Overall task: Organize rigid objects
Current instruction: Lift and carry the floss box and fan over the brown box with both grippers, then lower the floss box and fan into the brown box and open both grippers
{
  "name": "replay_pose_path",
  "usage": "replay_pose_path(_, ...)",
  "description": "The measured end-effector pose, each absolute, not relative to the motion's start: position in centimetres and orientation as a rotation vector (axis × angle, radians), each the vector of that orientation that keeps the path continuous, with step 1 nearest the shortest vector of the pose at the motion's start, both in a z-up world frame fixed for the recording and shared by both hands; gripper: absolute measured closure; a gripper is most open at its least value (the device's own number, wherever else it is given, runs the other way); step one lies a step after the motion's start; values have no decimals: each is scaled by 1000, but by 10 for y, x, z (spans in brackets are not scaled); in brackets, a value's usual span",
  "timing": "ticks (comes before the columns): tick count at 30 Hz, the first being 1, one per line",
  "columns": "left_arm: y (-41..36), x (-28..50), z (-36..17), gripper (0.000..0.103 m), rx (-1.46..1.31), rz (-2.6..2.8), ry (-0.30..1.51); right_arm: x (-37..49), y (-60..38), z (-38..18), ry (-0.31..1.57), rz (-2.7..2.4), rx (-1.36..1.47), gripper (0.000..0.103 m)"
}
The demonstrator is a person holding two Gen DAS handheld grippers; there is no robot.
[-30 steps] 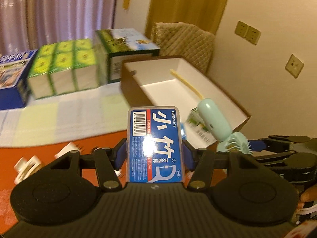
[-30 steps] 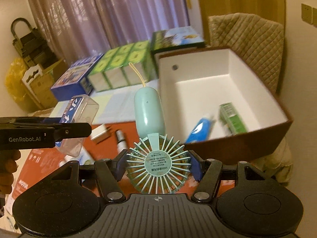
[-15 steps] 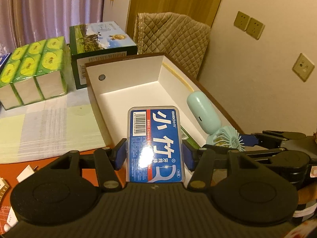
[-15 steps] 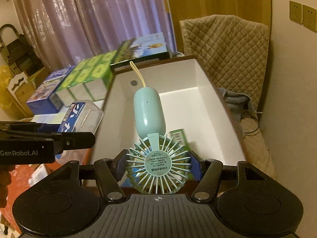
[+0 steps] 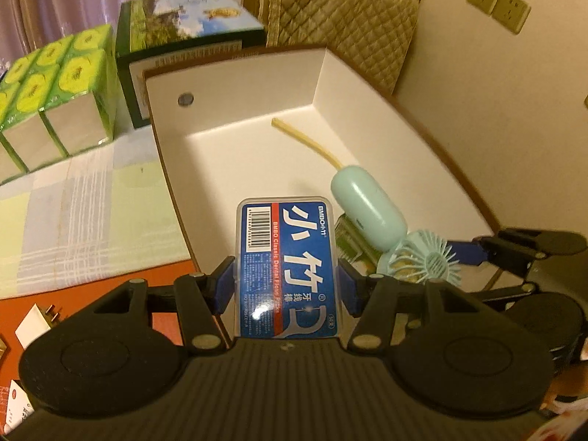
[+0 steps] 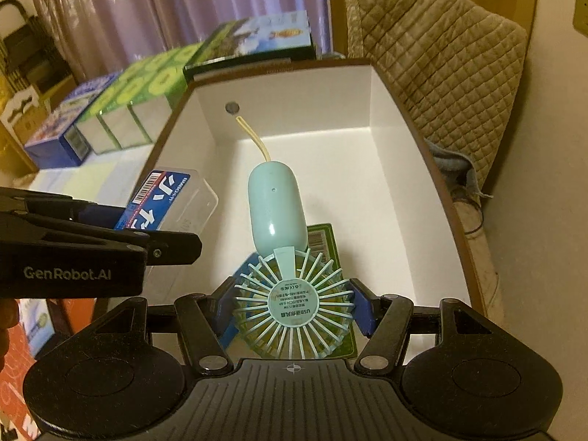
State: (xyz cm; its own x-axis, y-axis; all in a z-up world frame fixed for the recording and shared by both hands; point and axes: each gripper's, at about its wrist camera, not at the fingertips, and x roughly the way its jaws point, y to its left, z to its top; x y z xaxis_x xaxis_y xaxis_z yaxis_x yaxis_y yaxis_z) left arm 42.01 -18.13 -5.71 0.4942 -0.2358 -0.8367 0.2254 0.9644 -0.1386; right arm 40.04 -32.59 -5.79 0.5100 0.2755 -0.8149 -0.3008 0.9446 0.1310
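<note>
Left gripper [image 5: 286,281] clamped on dental floss box [image 5: 287,264], blue pads pressed against both long sides, box upright between fingers, label facing camera. Hard clear plastic case, rounded corners, blue-and-red label with barcode at top left. Held above near left corner of storage box [image 5: 235,84], over its white interior.

Right gripper [image 6: 294,310] closed around round grille head of handheld fan [image 6: 283,250], pads touching grille at left and right edges. Fan handle pointing away from gripper, out over box interior; thin yellowish strap loop [image 6: 253,139] sticking out from handle tip. Mint-green smooth plastic, capsule-shaped handle, radial-spoke grille with round centre label.

Same fan [image 5: 371,213] seen in left wrist view just right of floss box, near but apart. Same floss box [image 6: 165,202] in right wrist view at left, over box's left wall.

Storage box: rectangular, brown rim and outside, matte white inside, small round hole in far wall. Green packet [image 6: 323,235] lying flat on box floor under fan head, blue item beside it mostly hidden.

Behind box: green tissue packs [image 5: 47,103], dark green carton [image 5: 183,36], quilted chair back [image 5: 341,18].
</note>
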Motion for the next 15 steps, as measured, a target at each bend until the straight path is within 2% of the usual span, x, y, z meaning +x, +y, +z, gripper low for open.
replay_pose_path(15,-191,431,-67,48,59,-298,1068,406,-322,-66,1010,363,-78,39)
